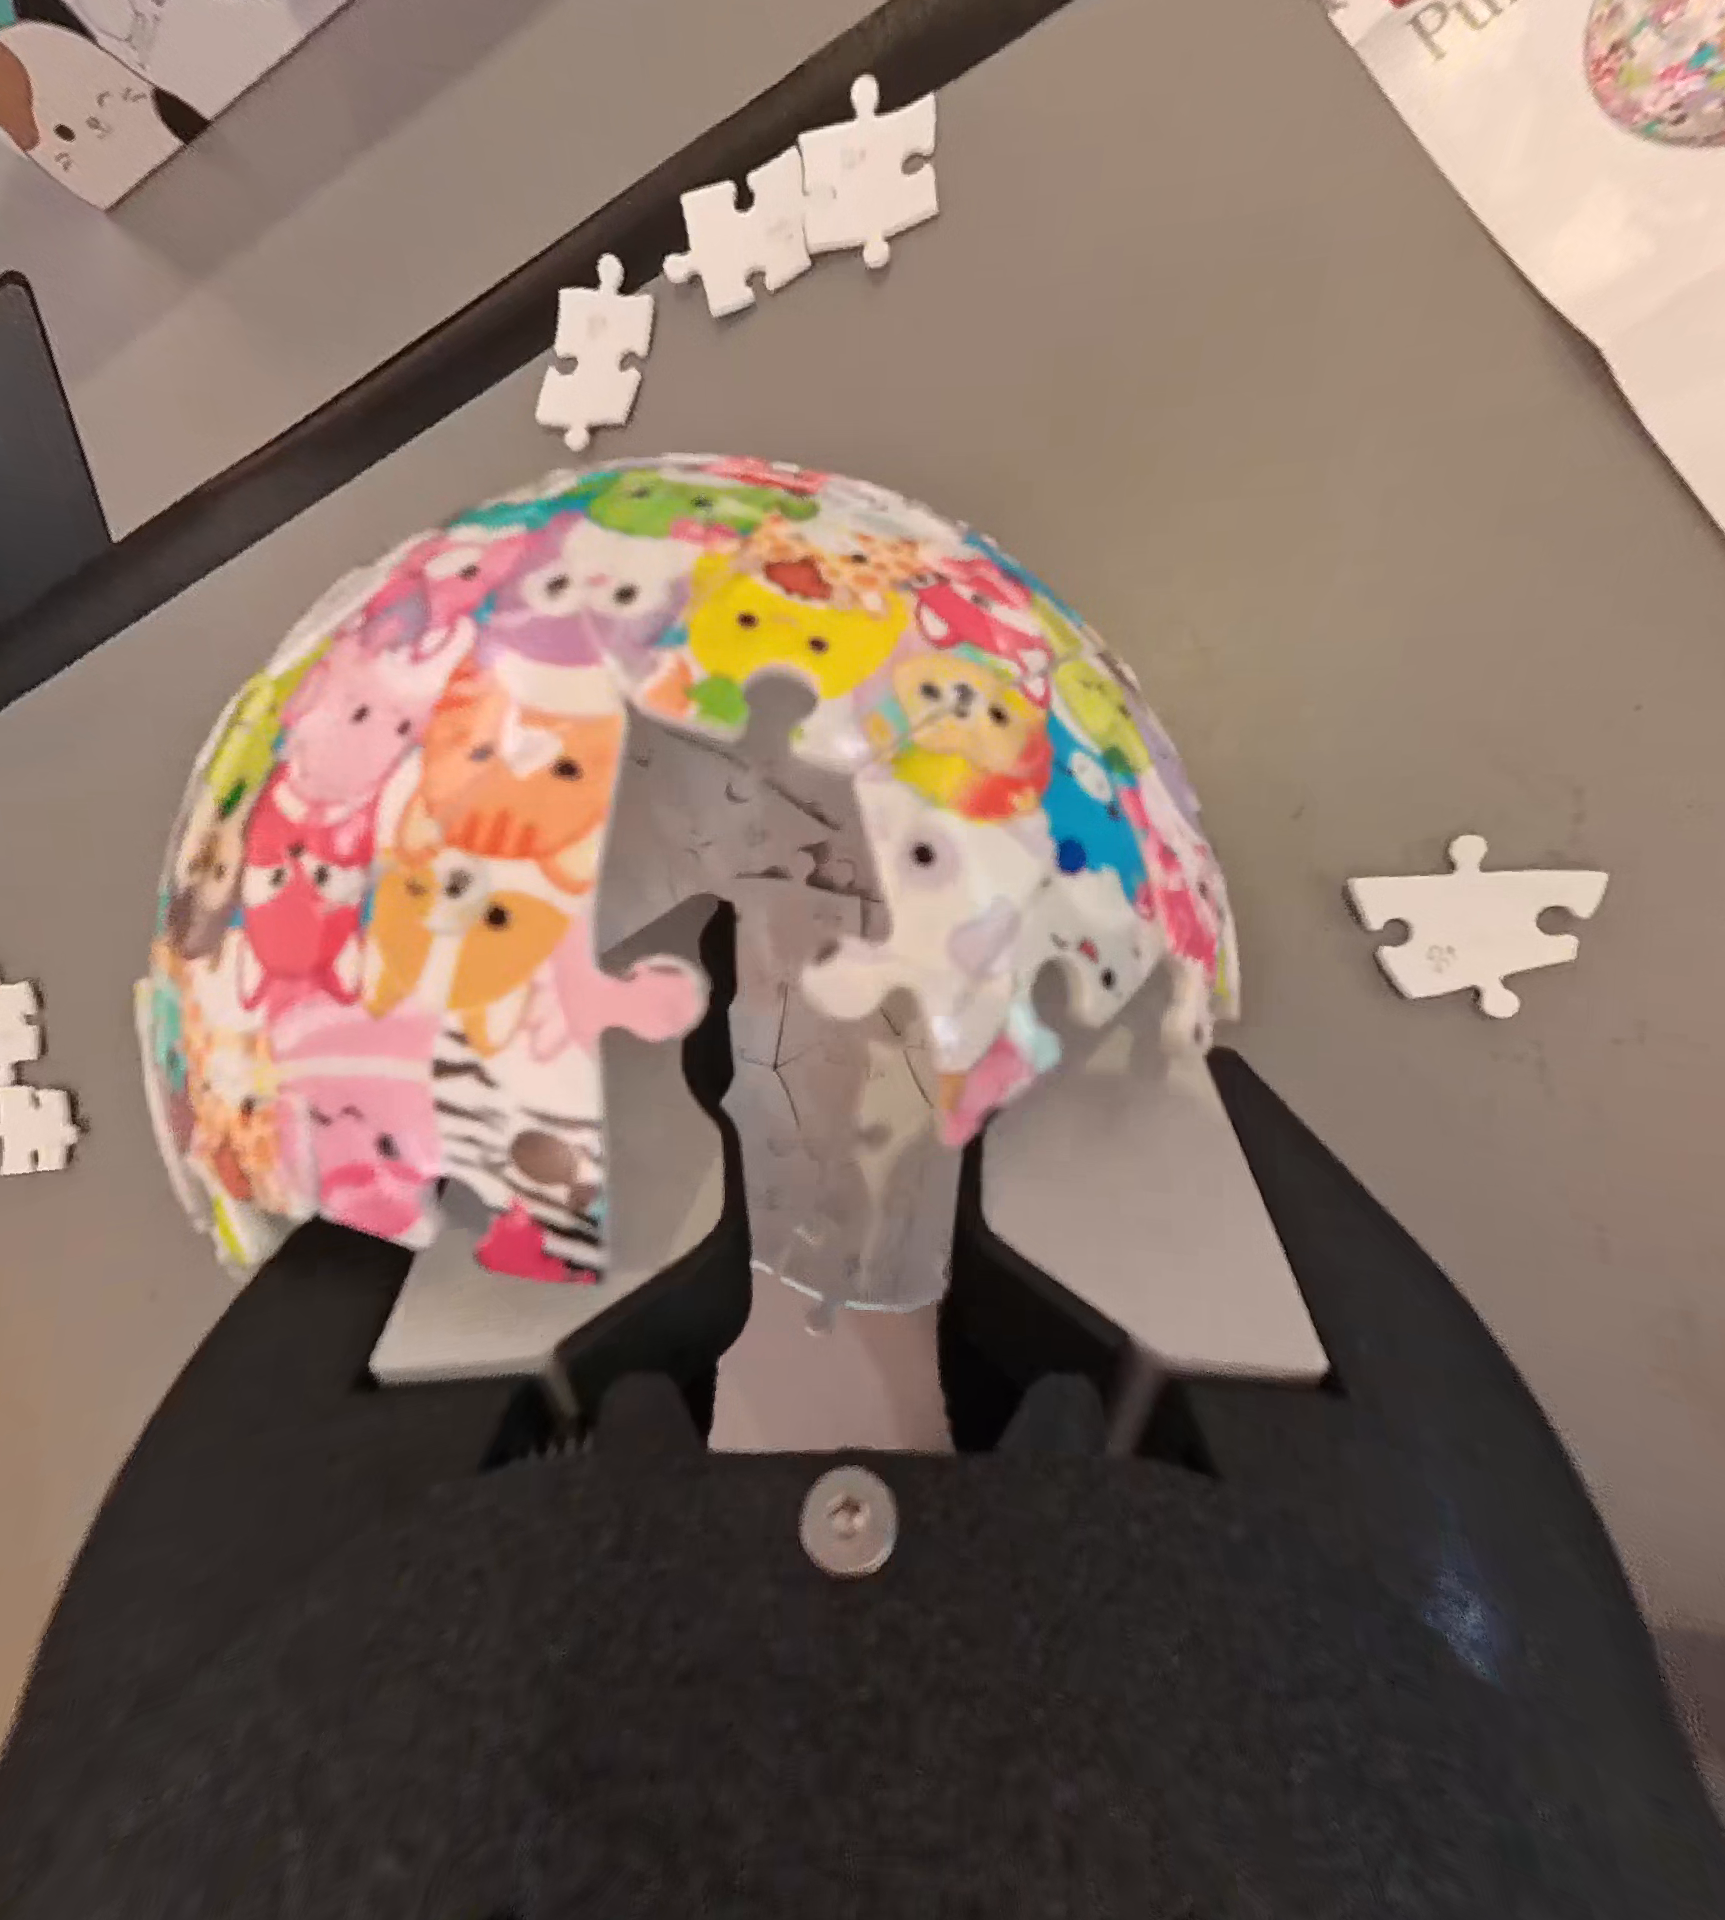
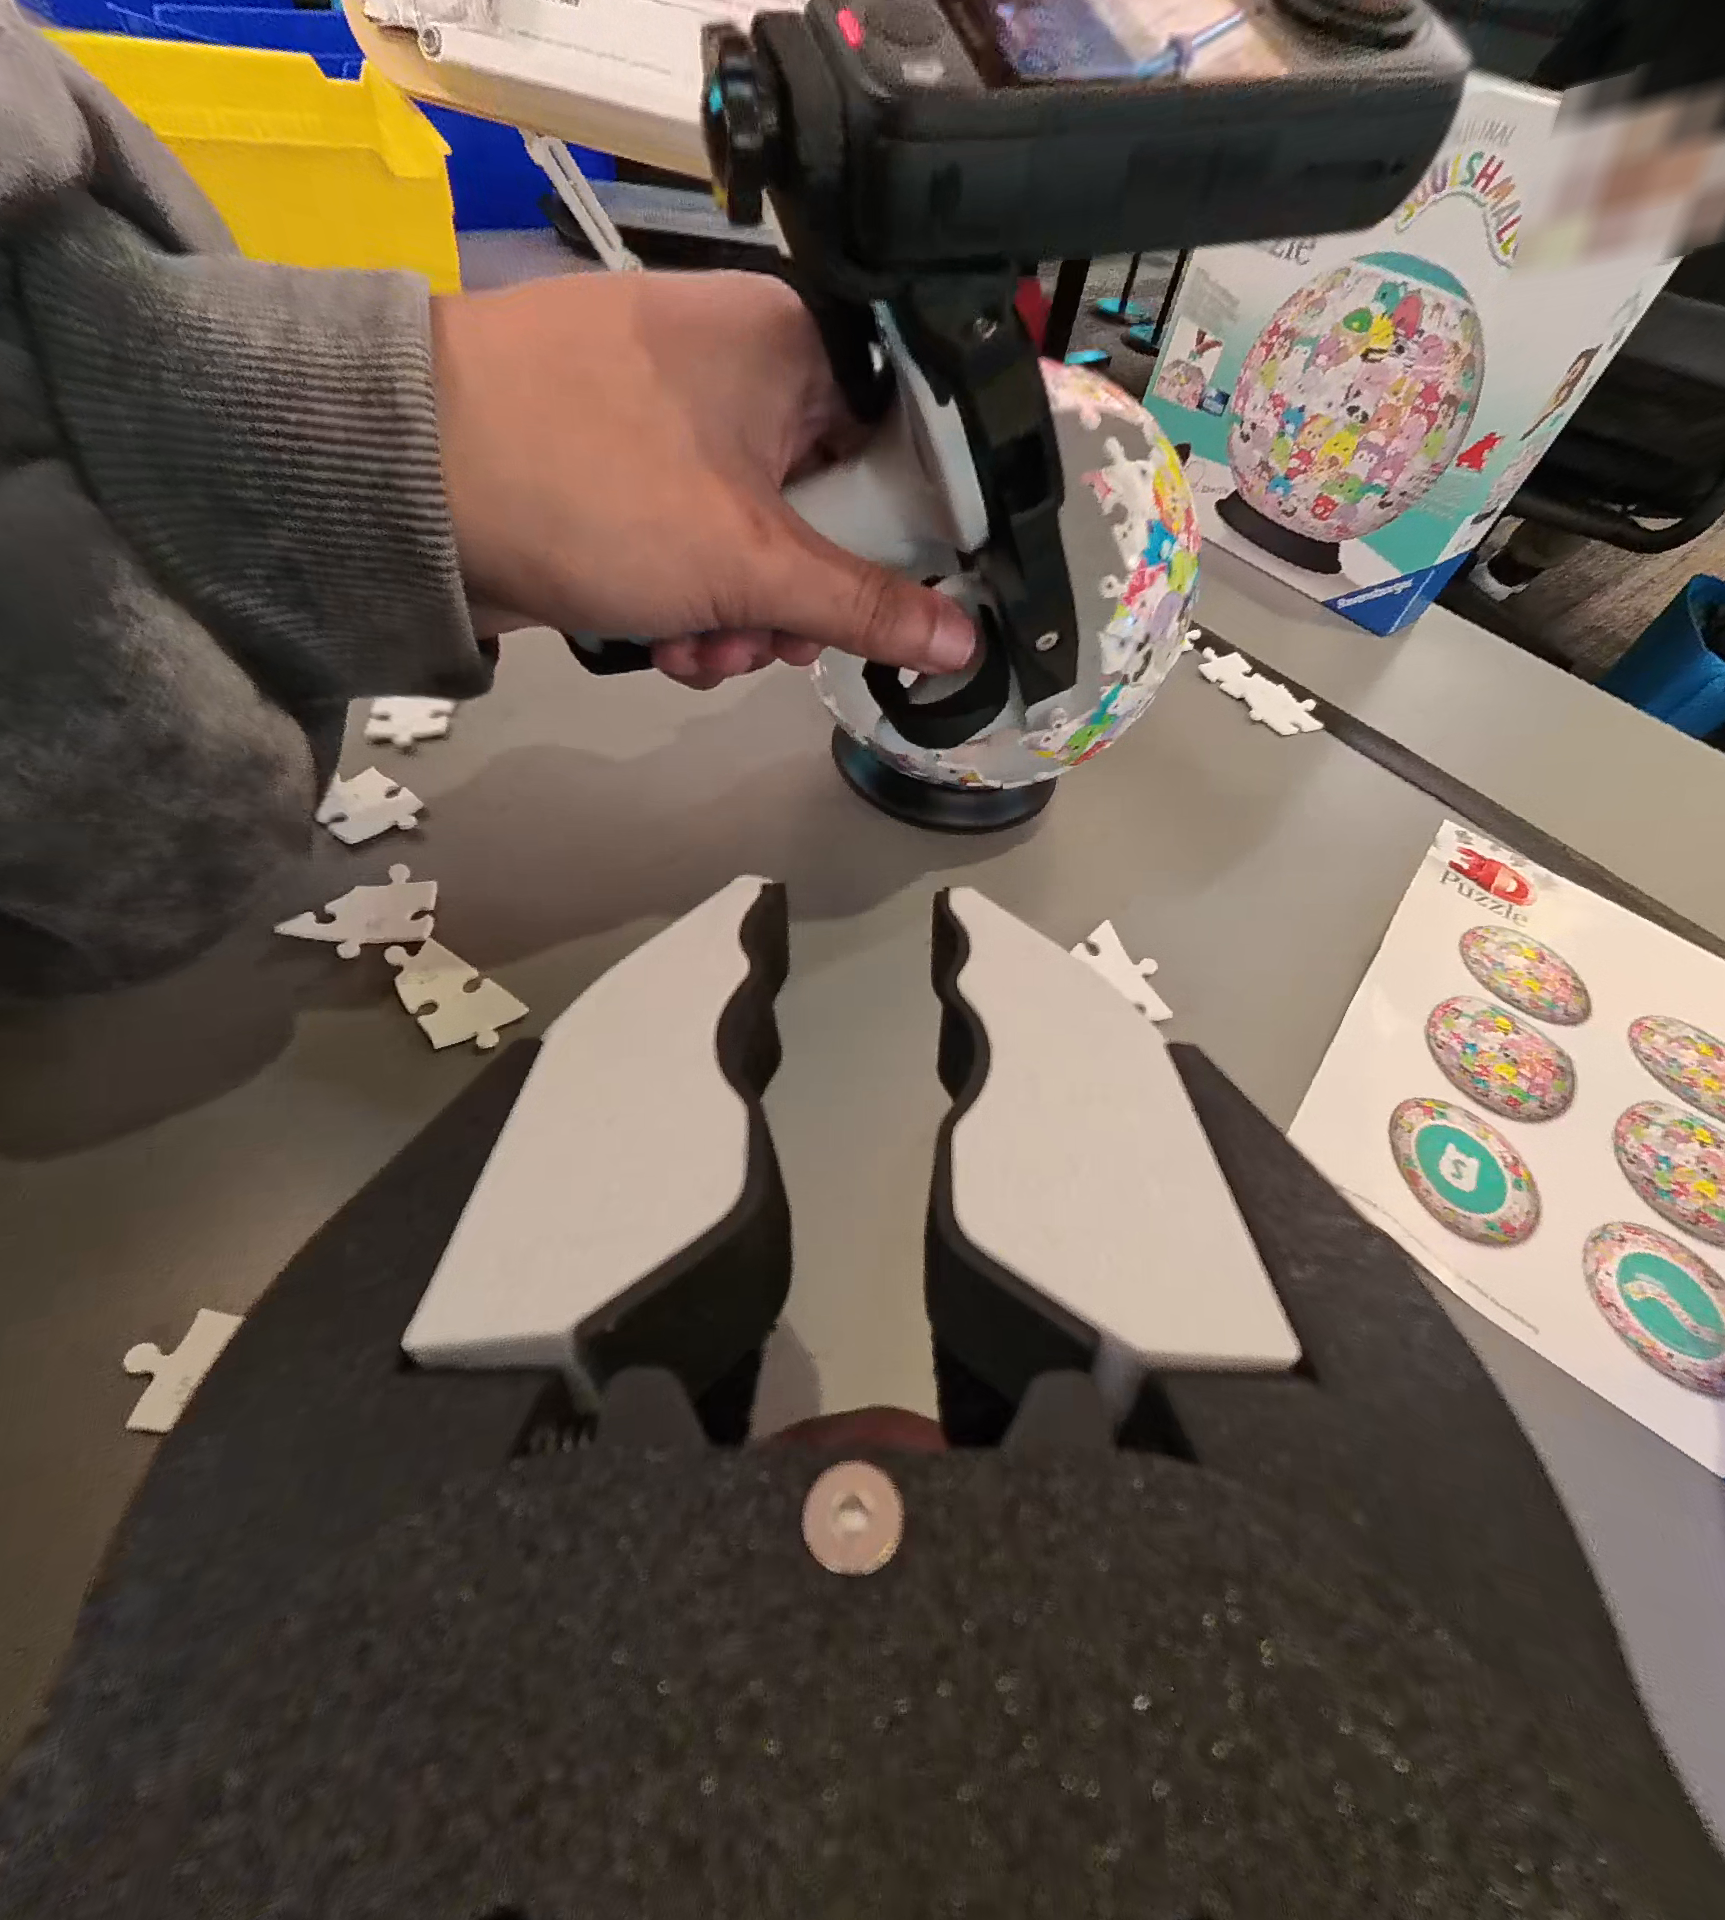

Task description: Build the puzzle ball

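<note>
Puzzle ball point(image 1: 692, 831), part-built, sat on a black stand point(image 2: 941, 795) on the grey table point(image 1: 1357, 623); all places below are taken from the ball. No long axis, being round: finished coloured shell faced away from the left gripper point(image 1: 842, 1039), ragged open gap faced toward it.

Left of the ball: two small white loose pieces point(image 1: 11, 1070), blank side up. Beyond it: three more white pieces point(image 1: 754, 229) along a dark table seam. Right of it: one single piece point(image 1: 1476, 925), then an instruction sheet point(image 1: 1616, 208).

Left gripper's fingers reached into the gap, one each side of the shell edge; clamped or not, cannot tell.

Right gripper point(image 2: 858, 914) hung near of the ball, parted, holding nothing. Puzzle box point(image 2: 1357, 416) stood beyond the ball.
</note>
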`<state>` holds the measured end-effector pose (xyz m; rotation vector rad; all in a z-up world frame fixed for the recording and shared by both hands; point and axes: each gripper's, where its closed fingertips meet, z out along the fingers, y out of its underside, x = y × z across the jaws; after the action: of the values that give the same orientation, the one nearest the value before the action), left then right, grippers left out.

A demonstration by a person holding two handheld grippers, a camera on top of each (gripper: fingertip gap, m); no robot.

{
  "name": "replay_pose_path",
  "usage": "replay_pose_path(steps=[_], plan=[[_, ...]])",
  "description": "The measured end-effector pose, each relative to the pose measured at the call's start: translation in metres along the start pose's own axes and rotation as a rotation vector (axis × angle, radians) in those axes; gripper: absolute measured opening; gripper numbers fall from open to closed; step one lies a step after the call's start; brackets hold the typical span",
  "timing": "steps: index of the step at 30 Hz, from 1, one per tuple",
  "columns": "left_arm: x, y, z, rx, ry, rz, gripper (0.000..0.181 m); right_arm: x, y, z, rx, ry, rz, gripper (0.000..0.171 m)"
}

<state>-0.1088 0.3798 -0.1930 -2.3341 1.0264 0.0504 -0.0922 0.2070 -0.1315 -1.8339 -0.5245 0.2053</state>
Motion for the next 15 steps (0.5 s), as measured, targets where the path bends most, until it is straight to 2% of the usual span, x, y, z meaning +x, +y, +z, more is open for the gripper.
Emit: replay_pose_path(steps=[15], plan=[[-0.0082, 0.0062, 0.0025, -0.013, 0.022, -0.126, 0.039, -0.0075, 0.0044, 0.0031, -0.023, -0.035, -0.009, 0.026]])
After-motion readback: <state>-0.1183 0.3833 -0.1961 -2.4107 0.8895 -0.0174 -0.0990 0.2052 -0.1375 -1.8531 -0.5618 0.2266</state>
